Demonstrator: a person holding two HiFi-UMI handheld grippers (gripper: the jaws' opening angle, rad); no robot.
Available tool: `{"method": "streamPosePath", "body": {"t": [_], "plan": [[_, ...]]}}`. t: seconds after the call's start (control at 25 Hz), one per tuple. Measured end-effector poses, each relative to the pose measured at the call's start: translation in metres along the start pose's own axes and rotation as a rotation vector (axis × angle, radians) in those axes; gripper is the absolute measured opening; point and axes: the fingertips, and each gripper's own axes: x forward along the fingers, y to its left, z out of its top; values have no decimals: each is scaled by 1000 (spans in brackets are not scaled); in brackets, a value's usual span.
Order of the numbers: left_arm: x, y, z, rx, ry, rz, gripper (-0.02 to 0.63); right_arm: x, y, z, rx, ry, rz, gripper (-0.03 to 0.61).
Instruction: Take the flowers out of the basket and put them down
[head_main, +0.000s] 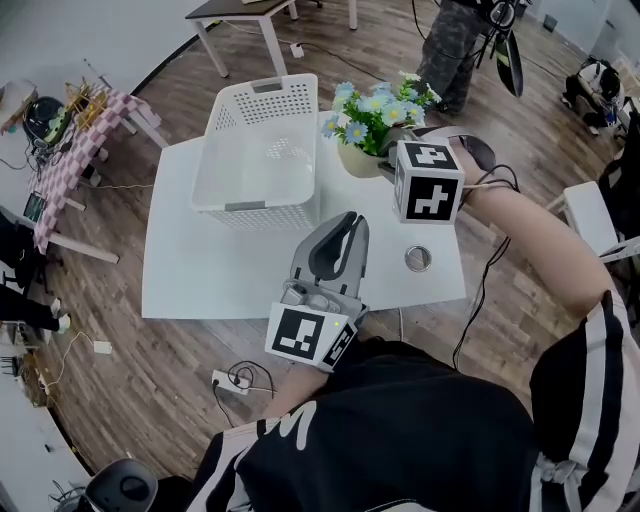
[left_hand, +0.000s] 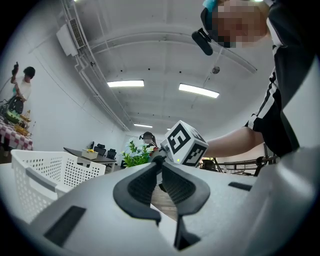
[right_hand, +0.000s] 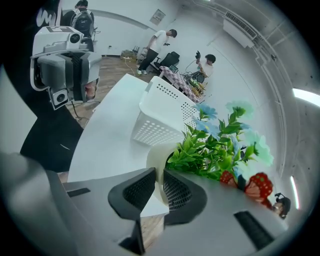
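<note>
The flowers (head_main: 378, 108) are a bunch of blue and white blooms with green leaves in a cream pot (head_main: 356, 159). They stand just right of the empty white basket (head_main: 262, 150), outside it, over the white table (head_main: 200, 270). My right gripper (head_main: 383, 166) is shut on the pot's rim; the right gripper view shows the cream pot wall (right_hand: 152, 162) pinched between the pads of my right gripper (right_hand: 159, 172), with the flowers (right_hand: 220, 145) beyond. I cannot tell whether the pot rests on the table. My left gripper (head_main: 350, 222) (left_hand: 161, 161) is shut on nothing, nearer me, pointing toward the pot.
A small round metal object (head_main: 418, 259) lies on the table near its right front corner. A person (head_main: 455, 45) stands beyond the table. A checked-cloth table (head_main: 90, 130) is at the left. A power strip with cables (head_main: 232, 380) lies on the wooden floor.
</note>
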Motion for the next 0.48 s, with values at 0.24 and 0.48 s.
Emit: {"method": "streamPosePath", "body": {"t": [0.24,0.48], "plan": [[-4,-7,-11,-8,12,22,37,18,26,-11,-16,10,46,60],[-10,-10,-17,-7,22,41,37,35,42,-14,-44,17,52,60]]}}
